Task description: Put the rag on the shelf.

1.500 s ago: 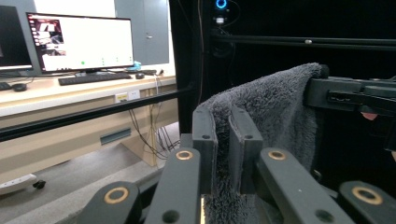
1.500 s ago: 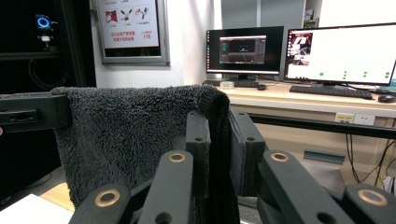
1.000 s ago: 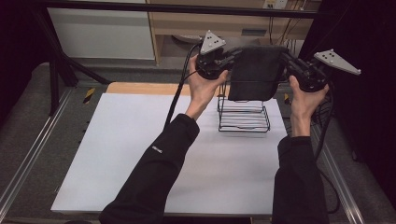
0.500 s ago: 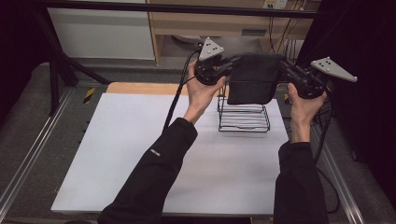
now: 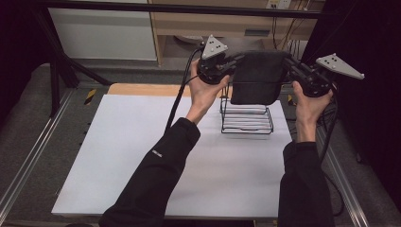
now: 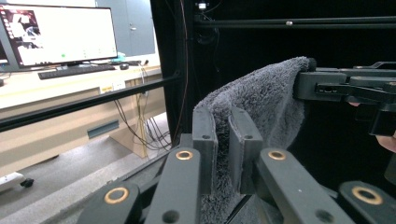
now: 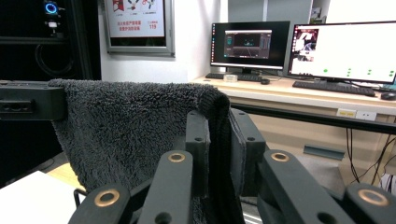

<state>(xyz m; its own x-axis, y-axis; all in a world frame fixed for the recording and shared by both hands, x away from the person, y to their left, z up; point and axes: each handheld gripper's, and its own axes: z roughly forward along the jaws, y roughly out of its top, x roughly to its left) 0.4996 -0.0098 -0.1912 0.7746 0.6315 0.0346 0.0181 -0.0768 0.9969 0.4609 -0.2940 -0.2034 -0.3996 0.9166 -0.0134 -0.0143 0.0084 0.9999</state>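
Little has changed over the last second: the left gripper and right gripper stay clamped on the dark towel, stretched taut at upper centre, above the wire rack, ready for lowering.

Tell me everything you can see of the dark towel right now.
The dark towel is charcoal grey, fluffy terry-like cloth, folded and hanging flat like a small panel. It is stretched in the air between the left gripper and the right gripper, each shut on a top corner. It hangs just above the black wire rack; contact there is unclear.
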